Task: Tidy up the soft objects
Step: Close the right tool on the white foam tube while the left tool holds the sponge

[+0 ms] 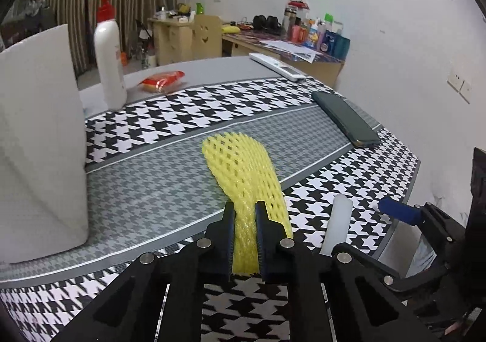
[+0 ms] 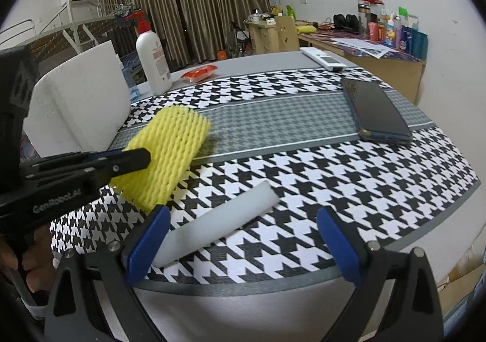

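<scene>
A yellow foam net sleeve (image 1: 240,169) lies lengthways over the houndstooth cloth. My left gripper (image 1: 245,211) is shut on its near end, and the mesh is squeezed narrow between the pads. In the right wrist view the net (image 2: 173,153) slopes up toward the left gripper (image 2: 142,158), which comes in from the left. A white foam cylinder (image 2: 218,223) lies on the cloth just right of the net. My right gripper (image 2: 243,214) stands open around the cylinder's near end without pressing on it. The cylinder (image 1: 338,223) and one blue finger (image 1: 395,210) of the right gripper also show in the left wrist view.
A big white foam block (image 1: 39,144) stands at the left, with a white pump bottle (image 1: 107,62) and a red packet (image 1: 162,80) behind it. A dark phone (image 2: 376,111) and a white remote (image 2: 323,58) lie at the right. The table edge (image 2: 273,284) is close below.
</scene>
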{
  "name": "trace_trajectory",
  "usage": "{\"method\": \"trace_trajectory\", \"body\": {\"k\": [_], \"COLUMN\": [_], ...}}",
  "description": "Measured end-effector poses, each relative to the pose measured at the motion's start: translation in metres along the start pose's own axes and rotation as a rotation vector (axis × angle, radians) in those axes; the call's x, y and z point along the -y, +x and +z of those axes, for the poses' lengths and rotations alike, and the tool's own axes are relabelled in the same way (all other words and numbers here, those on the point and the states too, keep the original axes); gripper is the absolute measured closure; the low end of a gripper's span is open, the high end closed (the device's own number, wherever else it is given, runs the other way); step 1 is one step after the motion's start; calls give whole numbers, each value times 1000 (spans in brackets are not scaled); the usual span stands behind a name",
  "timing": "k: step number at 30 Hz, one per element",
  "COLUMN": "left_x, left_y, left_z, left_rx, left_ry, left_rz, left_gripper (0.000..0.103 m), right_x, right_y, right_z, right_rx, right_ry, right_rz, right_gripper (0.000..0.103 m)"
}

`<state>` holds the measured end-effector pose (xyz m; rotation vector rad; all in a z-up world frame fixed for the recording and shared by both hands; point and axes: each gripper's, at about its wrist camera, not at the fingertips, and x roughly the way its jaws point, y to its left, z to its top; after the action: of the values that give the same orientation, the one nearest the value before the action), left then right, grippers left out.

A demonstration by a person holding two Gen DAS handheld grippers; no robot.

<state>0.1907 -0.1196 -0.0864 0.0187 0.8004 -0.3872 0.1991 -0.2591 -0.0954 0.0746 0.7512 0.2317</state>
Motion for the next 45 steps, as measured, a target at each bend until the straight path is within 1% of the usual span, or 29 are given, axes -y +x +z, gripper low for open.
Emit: {"method": "trace_trajectory", "body": {"k": [5, 8, 11, 13, 15, 16, 18, 19, 21, 22, 24, 25, 26, 30, 32, 36, 40, 45], "left_x": [-4, -7, -10, -12, -14, -15, -16, -17, -18, -19, -21, -22, -22, -21, -22, -23, -24, -25], "left_y": [-10, -13, -15, -16, -16, -17, -18, -19, -20, -21, -22, -22, -23, -26, -27, -28, -31, -33], "left_z": [-2, -4, -5, -5, -6, -6, -6, -6, -6, -7, -7, -7, -7, -8, -9, -10, -11, -12], "left_rx": [32, 35, 38, 42, 43, 46, 49, 51, 55, 56, 59, 60, 61, 69, 70, 73, 81, 89], "left_ry": [4, 3, -2, -6, -8, -9, -7, -6, -8, -9, -13, -15, -16, -12, -13, -16, -15, -17], "left_rz": [11, 12, 12, 15, 15, 16, 19, 22, 22, 22, 23, 24, 25, 20, 18, 15, 10, 2], "left_gripper": [90, 90, 90, 90, 90, 90, 90, 90, 90, 90, 90, 90, 90, 90, 90, 90, 90, 90], "right_x": [-2, -2, -4, -6, -8, -9, -14, -16, -16, -15, -15, -15, -15, -12, -9, -11, -11, -17], "right_y": [5, 9, 10, 11, 12, 13, 15, 16, 17, 17, 16, 16, 15, 15, 14, 16, 22, 30], "right_z": [0, 2, 3, 5, 6, 7, 8, 9, 11, 12, 13, 13, 14, 14, 13, 15, 21, 28], "right_rx": [-26, -44, -50, -55, -61, -65, -76, -84, -93, -96, -97, -100, -110, -140, -154, -160, -170, -165], "right_ry": [22, 45, 42, 40, 35, 27, 8, 3, 3, 9, 6, 3, 3, 25, 45, 53, 72, 45], "right_rz": [23, 35, 28, 17, 12, 6, -21, -35, -66, -75, -85, -90, -103, -104, -94, -98, -77, -81], "right_gripper": [4, 4, 8, 16, 27, 30, 39, 42, 56, 58, 71, 73, 73, 73, 71, 70, 68, 67]}}
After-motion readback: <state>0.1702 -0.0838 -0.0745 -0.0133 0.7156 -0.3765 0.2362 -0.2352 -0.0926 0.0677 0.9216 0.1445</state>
